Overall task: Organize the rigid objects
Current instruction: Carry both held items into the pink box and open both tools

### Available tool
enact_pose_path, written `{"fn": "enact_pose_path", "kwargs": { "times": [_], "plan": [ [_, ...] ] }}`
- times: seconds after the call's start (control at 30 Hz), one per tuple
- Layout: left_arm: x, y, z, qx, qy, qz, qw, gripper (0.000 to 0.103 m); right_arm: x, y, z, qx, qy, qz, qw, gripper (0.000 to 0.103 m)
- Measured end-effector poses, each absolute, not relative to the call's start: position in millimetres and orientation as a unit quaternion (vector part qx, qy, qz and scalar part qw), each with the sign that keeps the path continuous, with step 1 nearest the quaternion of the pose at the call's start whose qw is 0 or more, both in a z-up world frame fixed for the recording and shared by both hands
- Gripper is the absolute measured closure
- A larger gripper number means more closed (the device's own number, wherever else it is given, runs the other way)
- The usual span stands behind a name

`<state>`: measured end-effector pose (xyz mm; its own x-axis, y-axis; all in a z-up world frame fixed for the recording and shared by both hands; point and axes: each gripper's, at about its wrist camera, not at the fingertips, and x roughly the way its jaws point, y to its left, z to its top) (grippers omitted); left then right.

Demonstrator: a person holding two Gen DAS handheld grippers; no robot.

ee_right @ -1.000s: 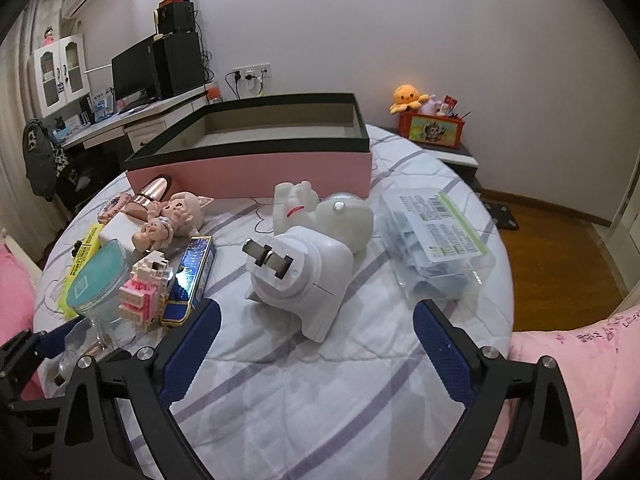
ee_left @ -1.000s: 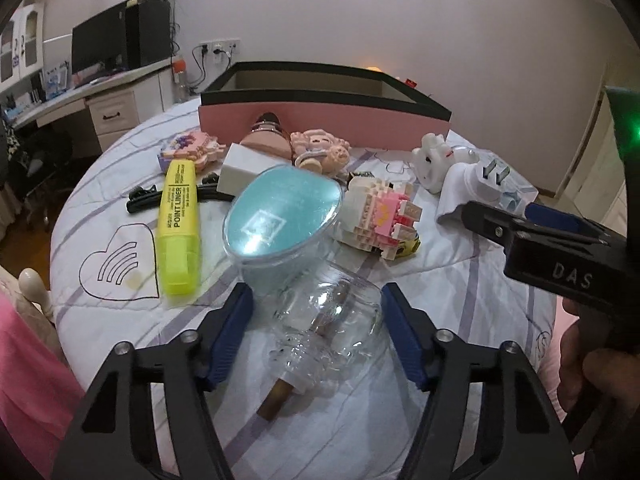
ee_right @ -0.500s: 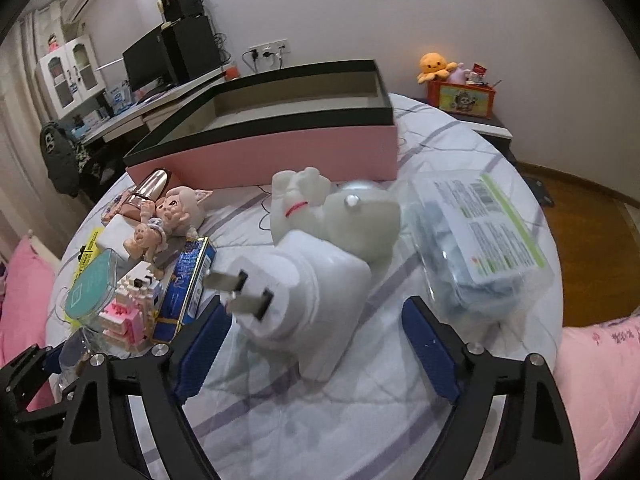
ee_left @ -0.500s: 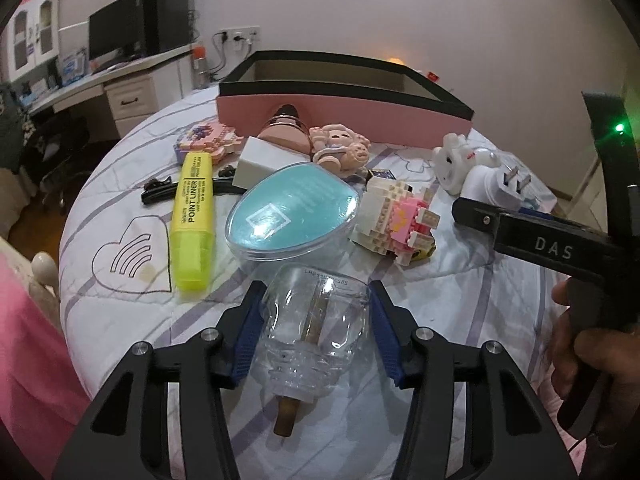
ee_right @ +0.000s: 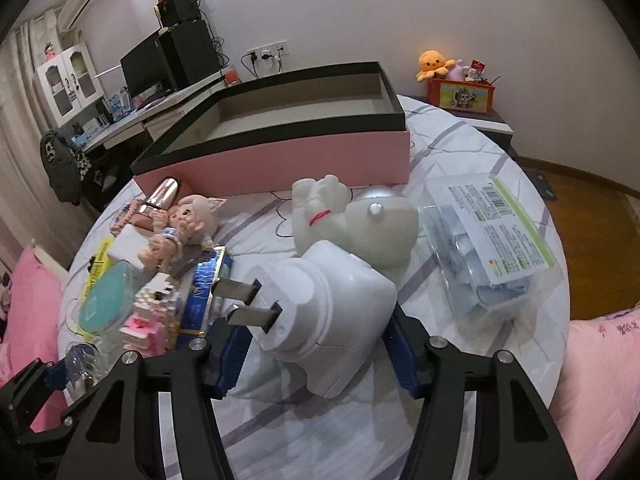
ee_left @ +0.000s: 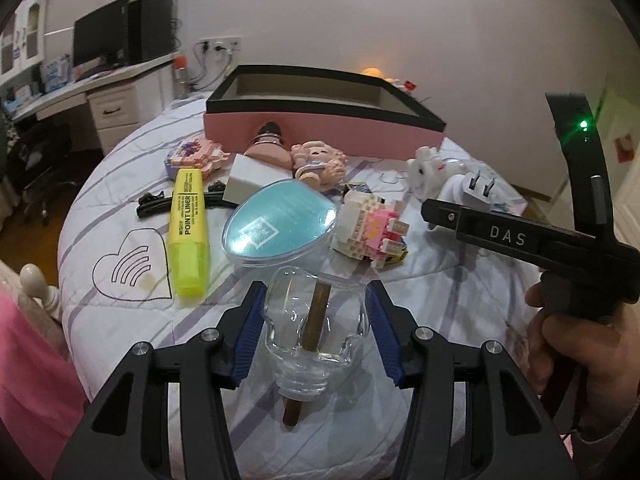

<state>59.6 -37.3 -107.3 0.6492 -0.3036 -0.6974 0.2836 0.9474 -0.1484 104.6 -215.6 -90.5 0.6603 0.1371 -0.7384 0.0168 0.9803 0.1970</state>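
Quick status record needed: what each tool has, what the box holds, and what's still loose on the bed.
left tool: shut on the clear glass bottle, pads on both sides
right tool: closing, white plug adapter between the pads
pink box: open, nothing visible inside
still loose: yellow highlighter, teal egg-shaped case, block figure, doll, clear packet

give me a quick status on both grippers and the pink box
Left gripper shut on glass bottle. Right gripper closing around white plug adapter. Pink box empty; white figurine lies between adapter and box.
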Motion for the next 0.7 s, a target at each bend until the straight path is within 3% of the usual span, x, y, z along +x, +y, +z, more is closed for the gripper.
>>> {"fn": "enact_pose_path", "kwargs": {
  "times": [0.37,0.7],
  "plan": [
    [78.7,-15.0,-39.4,-0.027,0.353,-0.159,0.921,0.051,104.8,-196.5,-25.3,0.068,0.39,0.072,0.916,0.042],
    [160.8,-27.8,17.4,-0.018,0.298,-0.154,0.942,0.051,177.2,-197.9,27.7,0.052,0.345,0.095,0.932,0.042]
  ]
}}
